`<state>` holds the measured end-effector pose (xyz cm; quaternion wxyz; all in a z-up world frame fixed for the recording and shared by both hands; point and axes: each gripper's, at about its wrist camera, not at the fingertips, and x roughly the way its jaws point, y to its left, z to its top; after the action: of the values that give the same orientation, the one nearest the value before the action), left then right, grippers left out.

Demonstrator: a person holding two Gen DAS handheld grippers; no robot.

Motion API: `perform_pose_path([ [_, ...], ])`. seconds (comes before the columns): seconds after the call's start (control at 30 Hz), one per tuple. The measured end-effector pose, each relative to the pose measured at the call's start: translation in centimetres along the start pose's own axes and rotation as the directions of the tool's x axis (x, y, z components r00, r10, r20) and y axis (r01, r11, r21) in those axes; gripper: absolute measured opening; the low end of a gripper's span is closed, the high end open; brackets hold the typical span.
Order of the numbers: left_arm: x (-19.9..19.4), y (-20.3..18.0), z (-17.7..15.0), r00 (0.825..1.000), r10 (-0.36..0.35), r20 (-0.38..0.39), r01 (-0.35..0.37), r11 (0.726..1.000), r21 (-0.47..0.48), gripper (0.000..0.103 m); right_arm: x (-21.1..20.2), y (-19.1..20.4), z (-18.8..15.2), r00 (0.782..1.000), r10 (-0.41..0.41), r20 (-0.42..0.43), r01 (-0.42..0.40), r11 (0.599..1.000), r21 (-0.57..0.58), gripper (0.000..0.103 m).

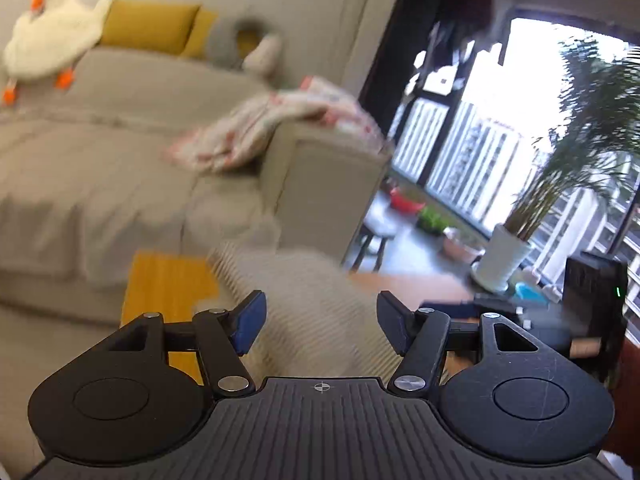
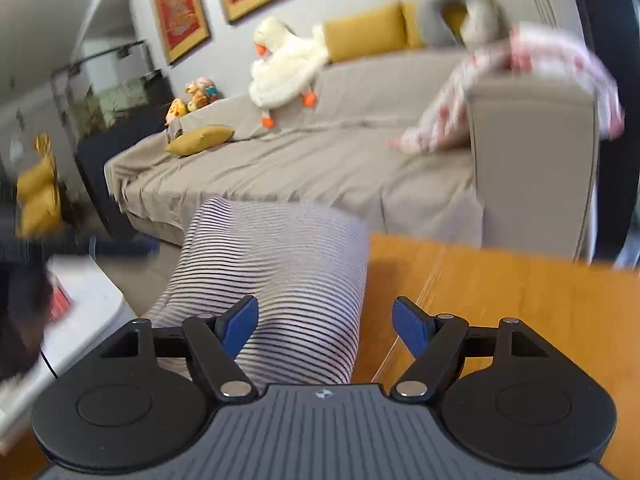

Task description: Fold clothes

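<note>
A white garment with thin dark stripes (image 2: 280, 280) lies folded on the orange wooden table (image 2: 500, 312), its far part hanging over the table's far edge. My right gripper (image 2: 326, 324) is open just above its near right part, holding nothing. In the left wrist view the same striped garment (image 1: 316, 312) is blurred and lies between and beyond the fingers of my left gripper (image 1: 320, 320), which is open and empty.
A grey sofa (image 2: 320, 160) stands beyond the table, with a white plush goose (image 2: 284, 64), yellow cushions (image 2: 364, 36) and a pink patterned blanket (image 2: 520, 72) over its armrest. A white potted plant (image 1: 504, 260) and a dark box (image 1: 592, 312) stand at the right. A white side table (image 2: 80, 308) is at the left.
</note>
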<state>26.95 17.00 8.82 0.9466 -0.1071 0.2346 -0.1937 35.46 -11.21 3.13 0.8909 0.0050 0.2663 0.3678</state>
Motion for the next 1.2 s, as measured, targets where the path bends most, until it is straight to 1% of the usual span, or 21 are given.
perform_pose_path([
  [0.03, 0.5, -0.5, 0.7, 1.000, -0.013, 0.012, 0.012, 1.000, 0.022, 0.069, -0.8, 0.8, 0.1, 1.000, -0.009, 0.017, 0.010, 0.999, -0.042, 0.069],
  [0.1, 3.4, -0.1, 1.2, 1.000, -0.005, -0.025, 0.006, 1.000, 0.022, 0.069, -1.3, 2.9, 0.0, 0.999, 0.044, 0.006, -0.044, 0.994, -0.096, 0.066],
  [0.13, 5.2, 0.8, 1.0, 0.998, 0.012, -0.068, -0.012, 1.000, -0.006, 0.068, -1.5, 3.9, -0.1, 0.998, 0.070, -0.007, -0.071, 0.990, -0.120, 0.066],
  [0.2, 9.1, 3.6, 0.1, 0.986, 0.022, -0.168, -0.039, 0.994, -0.102, 0.064, -0.4, 5.1, -1.5, 0.990, 0.085, -0.109, -0.099, 0.987, -0.129, 0.066],
  [0.23, 10.5, 5.4, -0.8, 0.980, 0.006, -0.199, -0.042, 0.984, -0.175, 0.054, -0.1, 5.4, -2.4, 0.990, 0.063, -0.124, -0.081, 0.986, -0.149, 0.066],
  [0.3, 11.2, 7.4, -1.4, 0.982, -0.034, -0.186, -0.017, 0.965, -0.262, 0.050, -0.3, 5.7, -3.2, 0.993, 0.046, -0.112, -0.067, 0.979, -0.192, 0.067],
  [0.37, 11.5, 8.4, -1.2, 0.982, -0.051, -0.180, -0.006, 0.953, -0.304, 0.046, -0.3, 5.3, -2.7, 0.989, 0.073, -0.128, -0.091, 0.986, -0.142, 0.068],
  [0.4, 11.5, 8.4, -1.1, 0.982, -0.048, -0.184, -0.010, 0.954, -0.299, 0.045, -0.2, 5.1, -2.4, 0.986, 0.089, -0.140, -0.106, 0.986, -0.125, 0.071],
  [0.47, 10.7, 8.0, -0.7, 0.984, -0.014, -0.175, -0.034, 0.963, -0.269, 0.043, -0.1, 5.7, -2.4, 0.985, 0.074, -0.158, -0.103, 0.978, -0.179, 0.072],
  [0.5, 9.5, 7.4, -0.6, 0.988, 0.009, -0.155, -0.048, 0.968, -0.246, 0.046, -0.5, 5.9, -2.4, 0.985, 0.070, -0.156, -0.100, 0.977, -0.189, 0.073],
  [0.53, 7.9, 6.6, -0.4, 0.991, 0.031, -0.127, -0.059, 0.973, -0.223, 0.060, -1.3, 5.6, -2.2, 0.987, 0.083, -0.137, -0.104, 0.982, -0.155, 0.073],
  [0.6, 4.5, 4.9, -0.5, 0.994, 0.066, -0.089, -0.081, 0.979, -0.188, 0.080, -2.9, 4.2, -1.8, 0.991, 0.111, -0.078, -0.115, 0.992, -0.046, 0.085],
  [0.67, 1.6, 3.1, -1.6, 0.994, 0.055, -0.090, -0.070, 0.981, -0.179, 0.085, -4.3, 2.0, -1.8, 0.994, 0.111, -0.008, -0.110, 0.990, 0.091, 0.085],
  [0.73, 0.0, 1.7, -3.5, 0.993, 0.005, -0.122, -0.029, 0.980, -0.195, 0.089, -4.6, -0.1, -2.5, 0.997, 0.081, 0.012, -0.081, 0.974, 0.210, 0.085],
  [0.8, -0.3, 0.5, -5.7, 0.987, -0.021, -0.161, -0.010, 0.981, -0.191, 0.087, -3.6, -1.6, -3.4, 0.997, 0.078, -0.014, -0.070, 0.946, 0.317, 0.085],
  [0.87, -0.3, -0.5, -7.3, 0.983, -0.021, -0.183, -0.007, 0.988, -0.152, 0.080, -2.4, -2.2, -4.6, 0.994, 0.098, -0.050, -0.072, 0.921, 0.382, 0.081],
  [0.9, -0.1, -0.7, -7.5, 0.983, -0.006, -0.184, -0.017, 0.992, -0.126, 0.072, -1.9, -2.0, -4.9, 0.991, 0.117, -0.058, -0.086, 0.917, 0.388, 0.069],
  [0.93, 0.0, -0.4, -7.5, 0.984, 0.002, -0.179, -0.025, 0.992, -0.126, 0.064, -2.0, -1.4, -4.7, 0.991, 0.123, -0.047, -0.097, 0.923, 0.373, 0.066],
  [1.0, 0.2, 1.0, -6.9, 0.987, -0.014, -0.158, -0.015, 0.983, -0.184, 0.059, -2.4, 0.0, -3.7, 0.993, 0.120, -0.019, -0.109, 0.947, 0.301, 0.061],
  [1.1, 0.8, 1.9, -6.8, 0.986, 0.022, -0.164, -0.052, 0.983, -0.179, 0.057, -2.3, 0.9, -1.7, 0.993, 0.115, 0.000, -0.113, 0.974, 0.199, 0.058],
  [1.2, 1.0, 1.5, -7.1, 0.981, 0.069, -0.183, -0.092, 0.989, -0.120, 0.060, -1.0, 1.1, -2.1, 0.995, 0.032, -0.093, -0.022, 0.994, 0.108, 0.058],
])
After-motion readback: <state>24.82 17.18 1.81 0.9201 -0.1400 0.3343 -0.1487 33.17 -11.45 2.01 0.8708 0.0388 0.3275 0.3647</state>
